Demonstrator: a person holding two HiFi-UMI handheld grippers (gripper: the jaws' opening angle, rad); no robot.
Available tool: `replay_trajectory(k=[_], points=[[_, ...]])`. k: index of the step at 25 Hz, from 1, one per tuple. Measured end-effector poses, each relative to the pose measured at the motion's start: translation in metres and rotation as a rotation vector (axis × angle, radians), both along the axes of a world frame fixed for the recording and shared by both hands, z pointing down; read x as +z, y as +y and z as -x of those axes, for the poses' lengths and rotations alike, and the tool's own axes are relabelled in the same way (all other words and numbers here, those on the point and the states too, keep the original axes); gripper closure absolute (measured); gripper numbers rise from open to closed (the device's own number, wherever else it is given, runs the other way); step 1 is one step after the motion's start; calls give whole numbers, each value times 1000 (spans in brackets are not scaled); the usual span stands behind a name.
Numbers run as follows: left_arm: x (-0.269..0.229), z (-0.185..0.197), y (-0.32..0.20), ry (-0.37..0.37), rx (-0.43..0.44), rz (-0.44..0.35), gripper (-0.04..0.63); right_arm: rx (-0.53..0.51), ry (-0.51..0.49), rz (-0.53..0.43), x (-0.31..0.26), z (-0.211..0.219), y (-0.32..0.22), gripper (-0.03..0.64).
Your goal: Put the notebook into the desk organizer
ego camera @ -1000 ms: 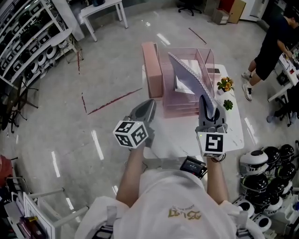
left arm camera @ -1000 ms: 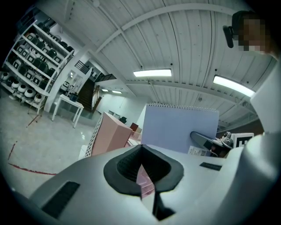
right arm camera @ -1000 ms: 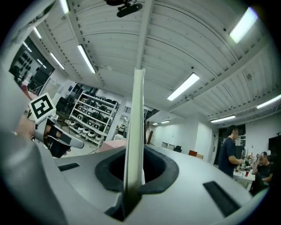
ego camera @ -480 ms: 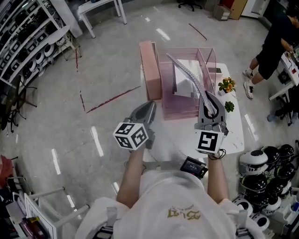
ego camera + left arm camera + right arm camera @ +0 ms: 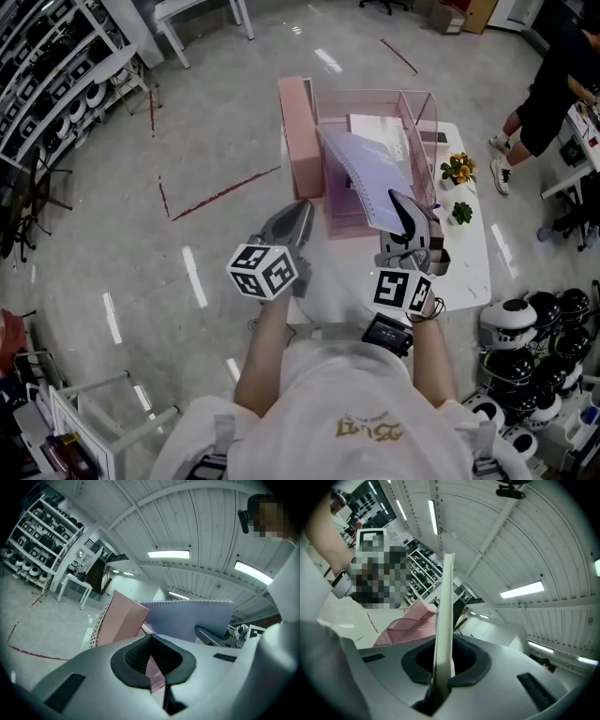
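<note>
A lavender spiral notebook [image 5: 368, 172] hangs tilted over the front of the pink see-through desk organizer [image 5: 419, 109] on the white table [image 5: 469, 262]. My right gripper [image 5: 403, 204] is shut on the notebook's near lower corner. In the right gripper view the notebook [image 5: 444, 616] stands edge-on, pinched between the jaws of the right gripper [image 5: 439, 684]. My left gripper [image 5: 302, 208] hovers to the left of the organizer's front, shut and empty. In the left gripper view the notebook [image 5: 190, 620] shows to the right of the organizer's solid pink side [image 5: 123, 618], beyond the left gripper [image 5: 157, 679].
A small pot of orange flowers [image 5: 453, 169] and a little green plant [image 5: 457, 211] stand on the table right of the organizer. A person [image 5: 553, 84] stands at the far right. Helmets [image 5: 534, 347] are piled at the lower right. Shelves [image 5: 56, 84] line the left.
The notebook has swung from steeply upright to leaning left, its face now turned up over the organizer's front. The right gripper has rolled and shifted slightly left. The left gripper has stayed put.
</note>
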State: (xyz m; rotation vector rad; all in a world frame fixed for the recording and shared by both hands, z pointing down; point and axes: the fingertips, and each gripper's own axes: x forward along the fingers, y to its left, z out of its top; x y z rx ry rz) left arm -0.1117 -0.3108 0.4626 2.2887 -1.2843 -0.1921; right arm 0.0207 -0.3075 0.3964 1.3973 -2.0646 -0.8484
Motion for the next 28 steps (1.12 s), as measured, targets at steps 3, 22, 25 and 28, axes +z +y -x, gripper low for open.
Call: replay_trajectory(k=[3, 22, 25, 28], points=[[3, -1, -1, -1, -2, 7, 577, 5, 75, -11, 10, 1, -4, 577], [25, 8, -15, 15, -9, 56, 577, -40, 256, 292, 79, 13, -51, 554], [26, 6, -16, 21, 3, 61, 577, -65, 253, 379, 87, 15, -53, 531], [26, 3, -15, 22, 17, 64, 577, -75, 255, 411, 86, 16, -53, 523]])
